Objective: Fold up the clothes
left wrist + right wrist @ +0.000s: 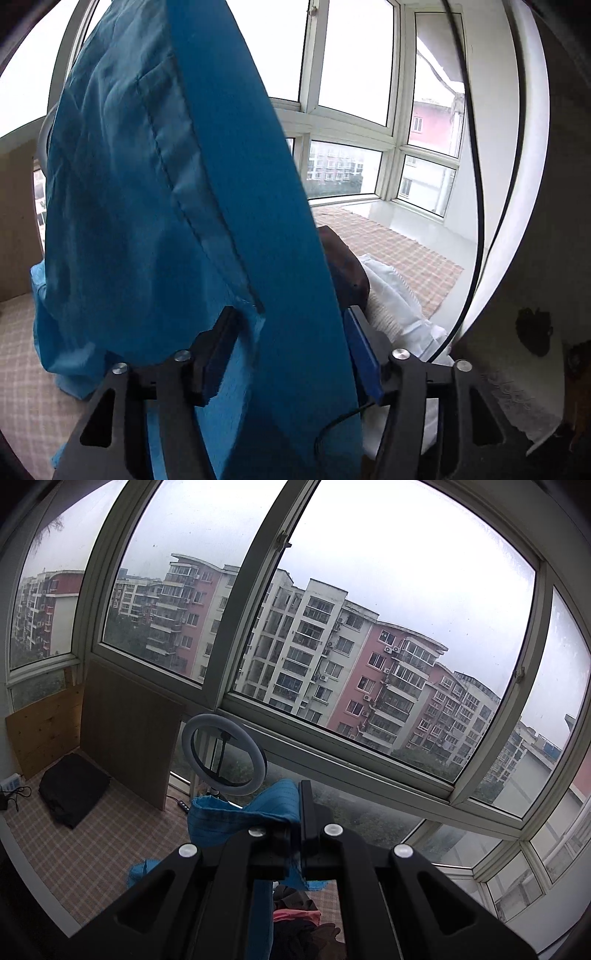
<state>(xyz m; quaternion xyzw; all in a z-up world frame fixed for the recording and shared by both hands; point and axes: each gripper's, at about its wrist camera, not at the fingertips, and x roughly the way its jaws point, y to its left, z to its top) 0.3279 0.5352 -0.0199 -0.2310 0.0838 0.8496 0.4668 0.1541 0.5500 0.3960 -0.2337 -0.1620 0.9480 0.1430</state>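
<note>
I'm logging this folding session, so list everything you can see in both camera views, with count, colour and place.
blue garment: one, blue, held up in front of the windows, a corner also in the right gripper
windows: several panes, pale frames, filling the background
ring light: one, white, on a stand by the glass
wooden boards: two, brown, leaning at the left
black bag: one, on the checked mat
white cloth: one, beside the garment
left gripper: one, black, jaws apart around hanging blue fabric
right gripper: one, black, jaws shut on the blue garment
</note>
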